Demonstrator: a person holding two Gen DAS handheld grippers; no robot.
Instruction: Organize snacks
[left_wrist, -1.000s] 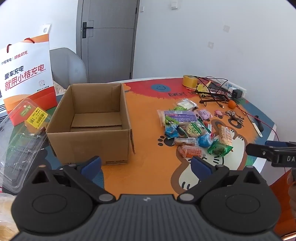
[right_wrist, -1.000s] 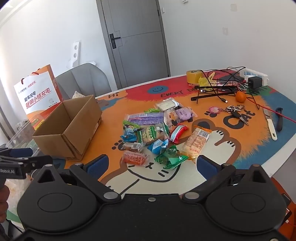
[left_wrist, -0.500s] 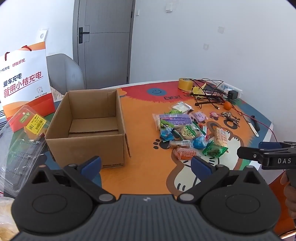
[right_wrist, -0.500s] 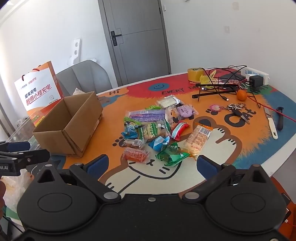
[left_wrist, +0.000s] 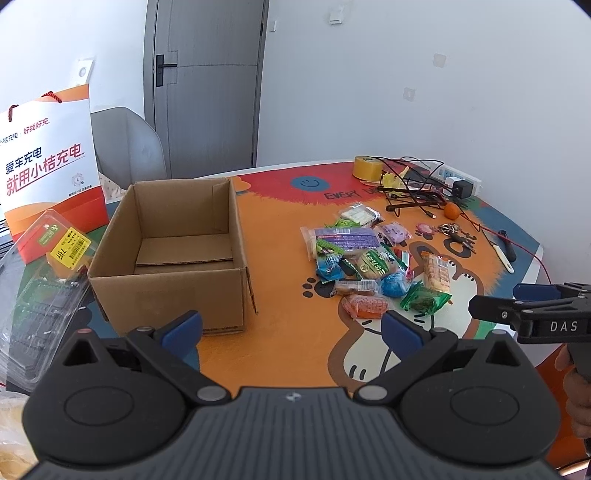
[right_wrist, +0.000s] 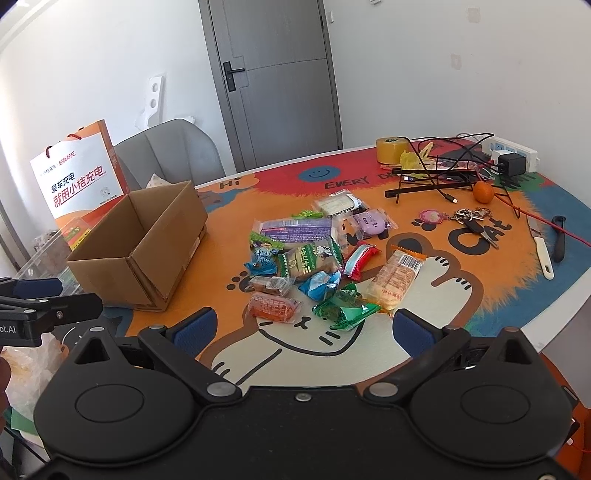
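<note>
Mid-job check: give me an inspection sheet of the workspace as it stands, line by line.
Surface: table under a bright cat-print mat.
Job's things: cardboard box open, nothing seen inside; snack packets piled loose on the mat to its right, none boxed yet.
Clutter: tape roll, orange, keys, knife, clear plastic container left of the box.
Grippers: left gripper open, holding nothing; right gripper open, holding nothing; both short of the snacks.
Cables: black leads tangled around a power strip; a red wire runs off the table edge.
Surroundings: grey door, grey chair, paper bag.
</note>
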